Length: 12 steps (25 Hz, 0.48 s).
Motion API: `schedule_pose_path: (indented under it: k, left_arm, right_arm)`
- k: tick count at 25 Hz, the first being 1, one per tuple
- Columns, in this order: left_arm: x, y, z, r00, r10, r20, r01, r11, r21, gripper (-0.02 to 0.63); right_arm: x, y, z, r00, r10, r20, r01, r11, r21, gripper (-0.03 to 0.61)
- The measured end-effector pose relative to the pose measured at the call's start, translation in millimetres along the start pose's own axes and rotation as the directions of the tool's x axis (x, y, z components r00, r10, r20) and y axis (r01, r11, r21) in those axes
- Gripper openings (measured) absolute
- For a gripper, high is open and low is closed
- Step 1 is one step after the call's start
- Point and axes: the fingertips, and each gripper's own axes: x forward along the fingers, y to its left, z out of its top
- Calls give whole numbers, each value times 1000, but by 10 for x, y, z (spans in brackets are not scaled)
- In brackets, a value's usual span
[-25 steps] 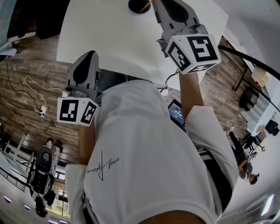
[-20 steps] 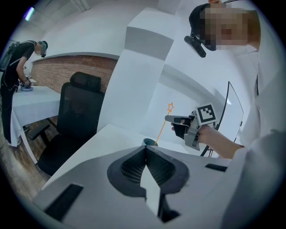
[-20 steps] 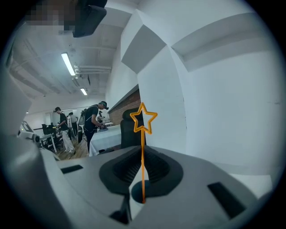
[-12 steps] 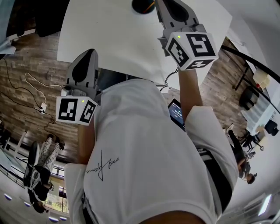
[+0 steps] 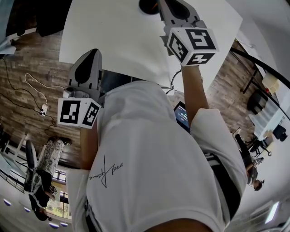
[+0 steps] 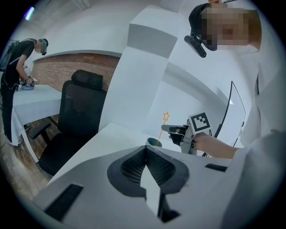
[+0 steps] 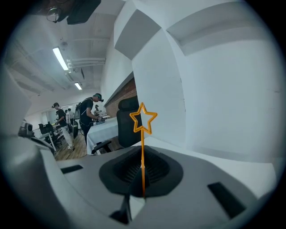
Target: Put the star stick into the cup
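- Head view: the right gripper (image 5: 174,9) is reaching to the top edge of the frame over the white table (image 5: 113,36). Its marker cube is sitting upper right of centre. The dark cup (image 5: 147,5) is showing just left of its tip, cut off by the frame's top edge. The star stick is too thin to be showing here.
- Head view: the left gripper (image 5: 88,63) is hovering at the table's near edge, centre left, well apart from the cup. The person's white shirt (image 5: 149,163) is filling the lower half.
- Left gripper view: the left gripper (image 6: 145,154) is pressing its jaws together along the centre line, with nothing lying between them. Beyond its tip, the cup (image 6: 154,142) is standing on the table (image 6: 89,152) at mid-frame.
- Left gripper view: the orange star stick (image 6: 163,126) is rising tilted from the cup's mouth, star uppermost. The right gripper (image 6: 167,129) is meeting it from the right, below the star. How deep the lower end is sitting I cannot tell. A black chair (image 6: 82,112) is standing at left.
- Right gripper view: the right gripper (image 7: 142,174) is pinching the star stick (image 7: 143,147) between its jaws. The shaft is running upright from the jaw line at lower centre, and the star is standing clear above the fingertips. The chair (image 7: 129,120) and people (image 7: 89,112) are showing at left.
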Motion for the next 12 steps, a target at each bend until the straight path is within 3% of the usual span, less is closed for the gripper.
schedule_pose_path:
  k: [12]
  left_arm:
    - [-24, 1, -29, 1000, 6, 3, -6, 1000, 1, 8]
  right_arm:
    - [85, -2, -188, 998, -6, -61, 6, 1000, -1, 21]
